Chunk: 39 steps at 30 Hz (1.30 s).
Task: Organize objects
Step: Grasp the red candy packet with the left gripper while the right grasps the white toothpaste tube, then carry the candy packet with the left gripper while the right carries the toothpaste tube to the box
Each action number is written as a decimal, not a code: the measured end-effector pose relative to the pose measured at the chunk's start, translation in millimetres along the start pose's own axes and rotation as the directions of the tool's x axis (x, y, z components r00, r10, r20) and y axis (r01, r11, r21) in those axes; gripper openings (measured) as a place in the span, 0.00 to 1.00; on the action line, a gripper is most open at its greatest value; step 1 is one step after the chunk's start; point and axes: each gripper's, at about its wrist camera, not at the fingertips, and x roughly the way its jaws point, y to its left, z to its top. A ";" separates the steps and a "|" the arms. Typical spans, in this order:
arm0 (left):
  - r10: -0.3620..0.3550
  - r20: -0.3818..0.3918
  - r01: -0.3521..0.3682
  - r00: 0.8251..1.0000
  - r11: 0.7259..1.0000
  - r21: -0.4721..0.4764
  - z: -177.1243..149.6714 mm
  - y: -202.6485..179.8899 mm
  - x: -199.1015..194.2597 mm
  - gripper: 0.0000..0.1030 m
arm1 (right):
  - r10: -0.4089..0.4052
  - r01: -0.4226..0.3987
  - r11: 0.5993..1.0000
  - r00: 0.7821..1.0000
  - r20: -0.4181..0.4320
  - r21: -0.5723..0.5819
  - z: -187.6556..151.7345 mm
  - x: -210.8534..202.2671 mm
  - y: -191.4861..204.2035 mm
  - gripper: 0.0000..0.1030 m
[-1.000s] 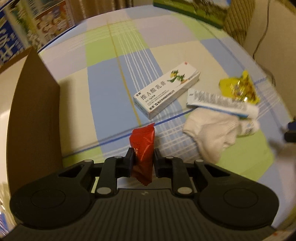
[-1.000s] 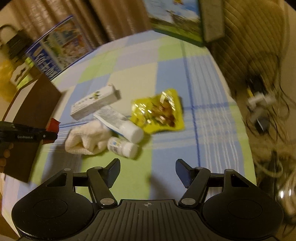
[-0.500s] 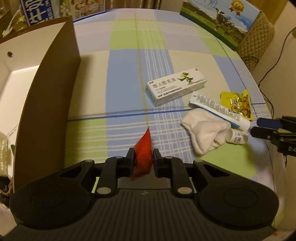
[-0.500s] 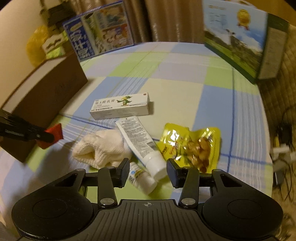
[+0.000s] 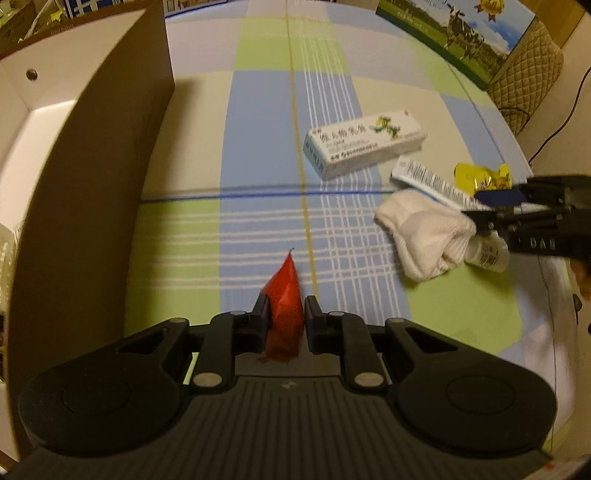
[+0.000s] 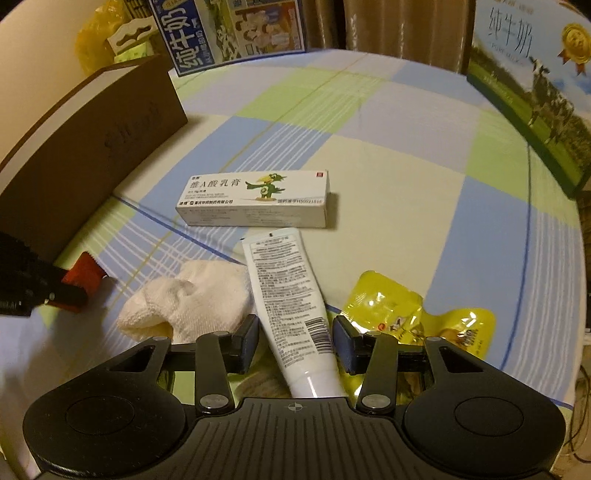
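Checked cloth in blue, green and cream covers the bench (image 5: 258,155) in the left wrist view, with a brown box (image 5: 85,192) standing open along its left edge and a milk carton (image 5: 454,33) at the far right corner. Low in the frame the left hand-held gripper (image 5: 286,317) pinches a red sachet (image 5: 284,295) between its pads, above the cloth and just beside the brown wall. Farther right lie a white medicine box (image 5: 364,142), a white tube (image 5: 428,181) resting over a white sock (image 5: 424,236), a small white bottle (image 5: 485,253) touching the sock, and a yellow snack packet (image 5: 480,175) partly hidden by the right hand-held gripper (image 5: 480,208). From the right wrist view, that right hand-held gripper (image 6: 295,345) stands spread on either side of the tube (image 6: 291,302), with gaps at both pads. Sock (image 6: 188,299) crowds the tube's left side, snack packet (image 6: 406,314) its right, the medicine box (image 6: 255,197) just beyond. At far left the sachet (image 6: 83,275) shows in the other tool, beside the brown box (image 6: 92,136); another printed carton (image 6: 229,29) stands behind.
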 end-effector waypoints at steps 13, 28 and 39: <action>0.042 -0.006 -0.041 0.999 0.999 0.021 -11.0 -3.0 16.4 0.14 | -0.033 0.033 0.999 0.999 0.020 0.001 -7.7 -4.6 10.3 0.35; 0.051 0.051 -0.051 0.997 0.999 -0.004 -14.4 -10.8 -10.8 0.12 | -0.001 -0.017 0.990 0.992 0.128 0.140 -34.1 -57.5 20.5 0.35; 0.061 0.179 -0.055 0.982 0.998 -0.038 -25.9 -19.5 -75.5 0.12 | 0.120 -0.148 0.981 0.971 0.207 0.123 -32.4 -89.8 68.9 0.35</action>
